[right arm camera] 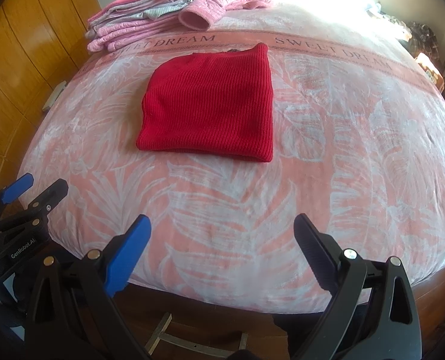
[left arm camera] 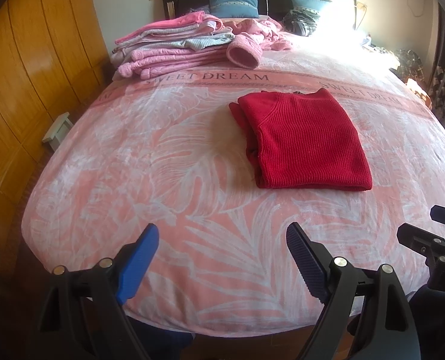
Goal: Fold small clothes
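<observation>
Sweater (left arm camera: 303, 141), red rib knit, lies folded mid-bed (left arm camera: 132, 180). Soft, light, floppy (layers may slide apart); pinch near-edge corners through all layers. Left tool (left arm camera: 222, 255) and right tool (right arm camera: 222, 246) both wide, empty.

sunlit bed (left arm camera: 192, 210) beside wooden wardrobe (left arm camera: 27, 75).

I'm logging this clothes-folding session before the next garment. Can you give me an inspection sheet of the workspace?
Surface: bed blanket, pink with a white leaf print.
Job's things: red sweater lies folded flat mid-bed; stack of folded clothes at the far left; unfolded pink garments beside it.
Clutter: pillows at the headboard.
Grippers: left gripper and right gripper both open, empty, over the near edge.
Cables: nothing seen.
Surroundings: wooden wardrobe on the left.
</observation>
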